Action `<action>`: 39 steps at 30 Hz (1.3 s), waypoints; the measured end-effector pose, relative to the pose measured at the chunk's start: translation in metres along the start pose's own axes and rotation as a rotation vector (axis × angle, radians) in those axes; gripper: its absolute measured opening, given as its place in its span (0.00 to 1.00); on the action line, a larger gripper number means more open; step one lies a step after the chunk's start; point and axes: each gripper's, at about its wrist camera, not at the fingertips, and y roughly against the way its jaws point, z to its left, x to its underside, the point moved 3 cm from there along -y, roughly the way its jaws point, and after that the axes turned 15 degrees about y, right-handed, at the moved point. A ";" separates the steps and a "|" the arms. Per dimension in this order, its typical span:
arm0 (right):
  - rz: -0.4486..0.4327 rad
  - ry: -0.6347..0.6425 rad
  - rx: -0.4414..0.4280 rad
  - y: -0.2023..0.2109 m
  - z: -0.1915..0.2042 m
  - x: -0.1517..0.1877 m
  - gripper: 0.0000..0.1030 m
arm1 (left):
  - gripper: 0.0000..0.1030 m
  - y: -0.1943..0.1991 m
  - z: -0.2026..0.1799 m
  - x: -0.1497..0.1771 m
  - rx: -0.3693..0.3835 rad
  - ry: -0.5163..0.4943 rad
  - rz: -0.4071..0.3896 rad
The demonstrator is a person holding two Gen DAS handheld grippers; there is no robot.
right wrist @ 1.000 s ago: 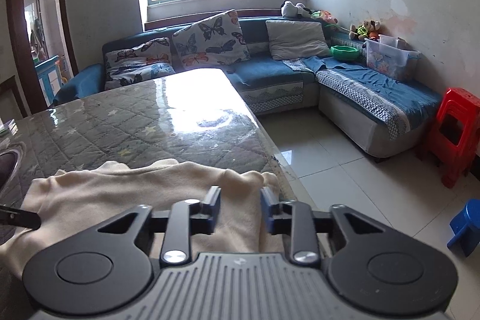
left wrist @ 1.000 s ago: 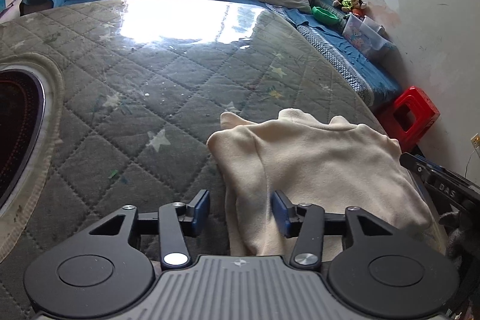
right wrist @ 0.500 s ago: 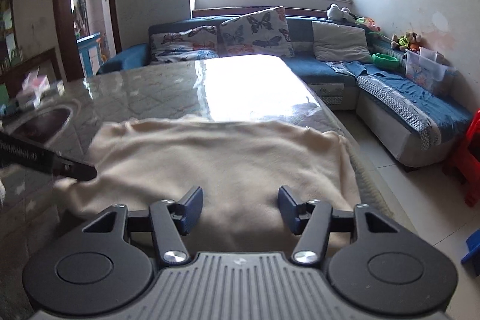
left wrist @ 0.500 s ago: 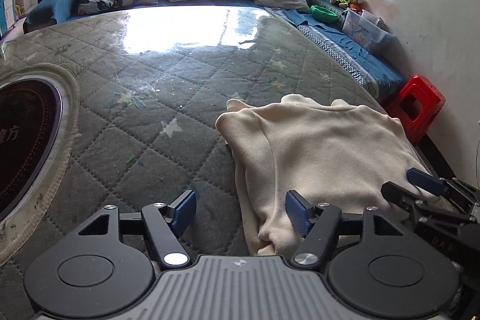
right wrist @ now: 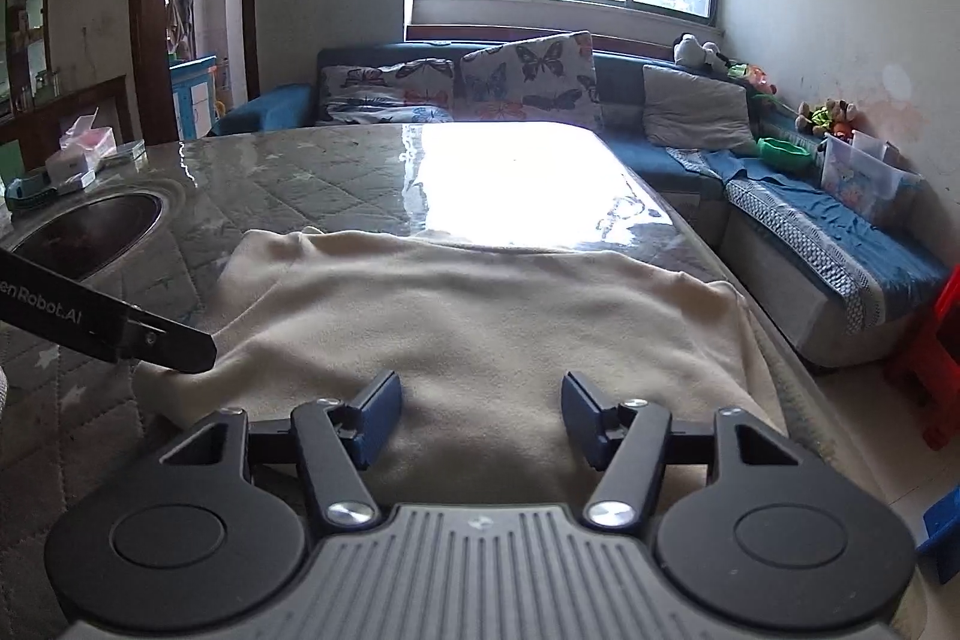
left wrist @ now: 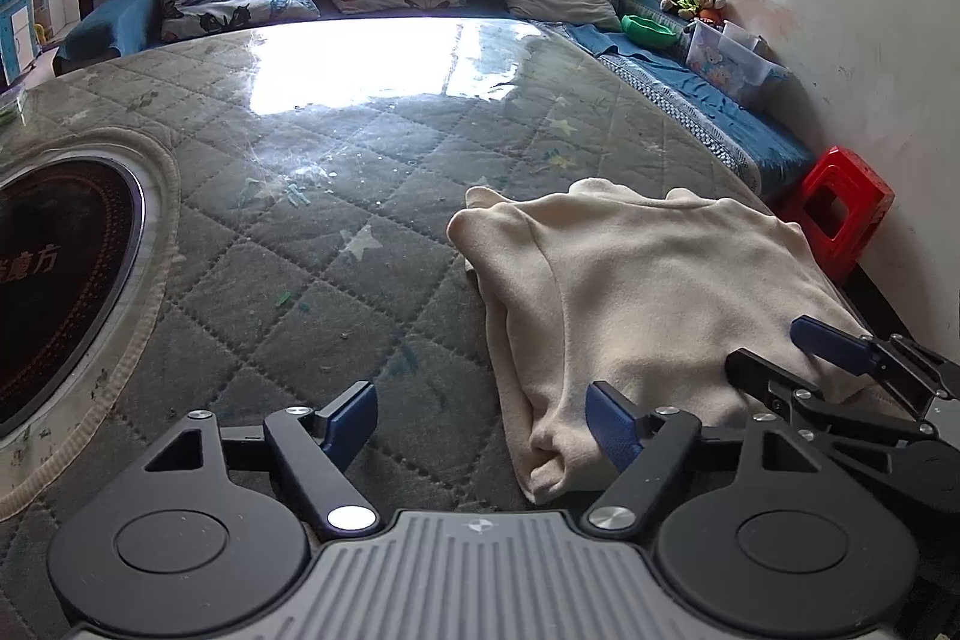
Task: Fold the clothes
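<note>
A cream sweater (left wrist: pixel 648 292) lies folded on the quilted table cover, near the table's right edge; it also fills the middle of the right wrist view (right wrist: pixel 480 328). My left gripper (left wrist: pixel 483 421) hovers open over the sweater's near left corner, its right finger above the cloth and its left finger above bare cover. My right gripper (right wrist: pixel 480 415) stands open just above the sweater's near edge, holding nothing. It shows in the left wrist view as the right gripper (left wrist: pixel 780 355) at the garment's right side. The left gripper's finger (right wrist: pixel 150 334) reaches in at the sweater's left edge.
A round dark hob (left wrist: pixel 54 268) is set into the table at left, seen as the hob (right wrist: pixel 90 235) in the right wrist view. A blue sofa (right wrist: pixel 828 256) with cushions wraps the far and right sides. A red stool (left wrist: pixel 840 214) stands by the wall. Boxes (right wrist: pixel 78 154) sit far left.
Both grippers have opened wide and let go of the sweater, pulling back and up from it. The sweater now lies flat and still on the table.
</note>
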 end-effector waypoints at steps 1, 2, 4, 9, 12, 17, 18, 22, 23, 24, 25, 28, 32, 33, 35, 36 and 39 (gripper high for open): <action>-0.001 -0.006 -0.001 0.001 0.000 0.000 0.63 | 0.78 0.001 0.000 0.001 0.000 -0.003 -0.002; -0.003 -0.012 -0.002 0.003 0.000 0.000 0.65 | 0.79 0.002 0.000 0.002 0.000 -0.005 -0.004; -0.007 -0.021 -0.003 0.006 0.000 -0.001 0.72 | 0.82 0.003 0.000 0.003 0.001 -0.011 -0.008; -0.002 -0.047 0.013 0.012 -0.002 0.003 0.82 | 0.87 0.007 0.000 0.008 0.001 -0.026 -0.014; 0.002 -0.063 0.022 0.015 -0.001 0.006 0.86 | 0.90 0.010 0.001 0.012 -0.002 -0.035 -0.015; 0.006 -0.086 0.038 0.021 0.002 0.009 0.97 | 0.96 0.013 0.000 0.018 -0.001 -0.047 -0.017; 0.006 -0.088 0.044 0.022 0.002 0.009 1.00 | 0.96 0.014 0.000 0.019 -0.002 -0.053 -0.020; 0.010 -0.102 0.067 0.027 0.003 0.012 1.00 | 1.00 0.020 -0.002 0.025 -0.005 -0.079 -0.037; 0.012 -0.108 0.070 0.028 0.003 0.012 1.00 | 1.00 0.021 -0.003 0.026 -0.002 -0.083 -0.038; 0.014 -0.112 0.072 0.029 0.003 0.013 1.00 | 1.00 0.022 -0.003 0.027 -0.001 -0.086 -0.039; 0.017 -0.116 0.074 0.029 0.003 0.014 1.00 | 1.00 0.023 -0.003 0.028 -0.001 -0.088 -0.041; 0.022 -0.121 0.076 0.032 0.005 0.016 1.00 | 1.00 0.025 -0.004 0.031 0.000 -0.091 -0.043; 0.028 -0.126 0.083 0.034 0.008 0.018 1.00 | 1.00 0.027 -0.003 0.034 0.001 -0.090 -0.041; 0.029 -0.129 0.085 0.035 0.008 0.018 1.00 | 1.00 0.028 -0.003 0.035 0.000 -0.091 -0.044; 0.037 -0.133 0.089 0.035 0.010 0.020 1.00 | 1.00 0.030 -0.002 0.037 -0.001 -0.092 -0.047; 0.038 -0.133 0.092 0.036 0.010 0.021 1.00 | 1.00 0.030 -0.002 0.038 -0.002 -0.091 -0.047; 0.041 -0.134 0.101 0.038 0.012 0.022 1.00 | 1.00 0.031 -0.001 0.040 -0.007 -0.087 -0.050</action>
